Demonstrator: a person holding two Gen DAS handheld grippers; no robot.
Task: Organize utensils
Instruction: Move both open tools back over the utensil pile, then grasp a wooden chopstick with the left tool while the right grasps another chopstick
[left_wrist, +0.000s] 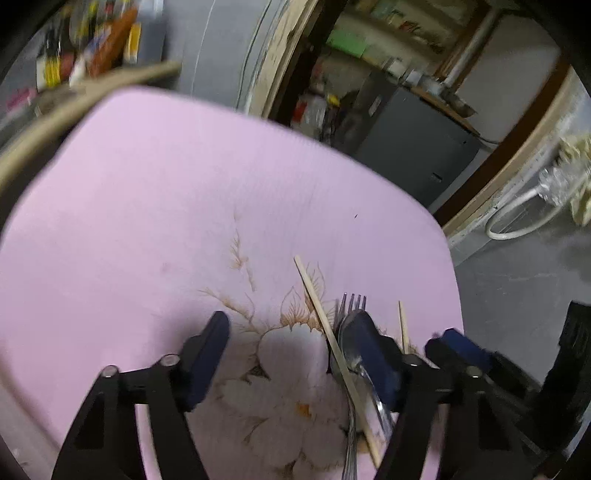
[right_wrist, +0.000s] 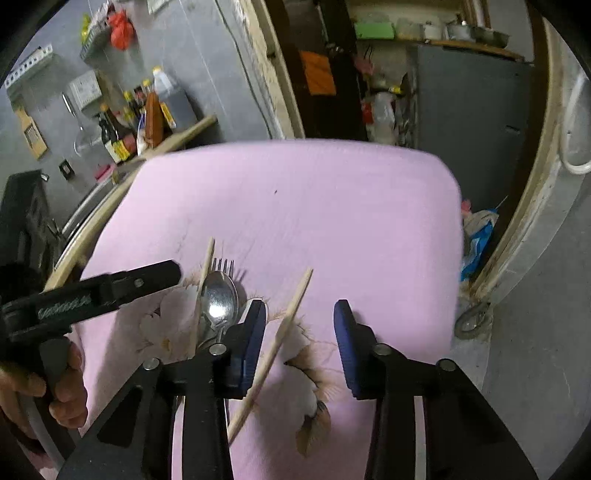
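Two grippers over a pink cloth (right_wrist: 332, 206) w/ a flower print, both pointing down at it. On the cloth: spoon (right_wrist: 218, 300), fork (right_wrist: 222, 264) & two chopsticks.

Spoon lies bowl-up on top of the fork; only the fork tines show past the spoon tip. One chopstick (right_wrist: 201, 291) lies along the spoon's left side in the right wrist view, touching or just beside it, we can't tell which. Other chopstick (right_wrist: 280, 332) lies apart, to the right, slanted.

Right gripper (right_wrist: 300, 314): jaws partly open, w/ the slanted chopstick running between them, closer to the left pad. Pads don't press on it as far as we see; nothing held.

Left gripper (left_wrist: 291, 328): jaws about half open over the white flower. Its right pad sits on or just over the spoon (left_wrist: 351, 343) & fork (left_wrist: 354, 301); contact unclear. The near chopstick (left_wrist: 325, 325) runs between its jaws. Nothing gripped. A hand (right_wrist: 62, 384) holds its handle at lower left of the right wrist view.

Beyond the cloth: a shelf w/ bottles (right_wrist: 147, 114), grey wall, doorway w/ a dark cabinet (right_wrist: 469, 110).
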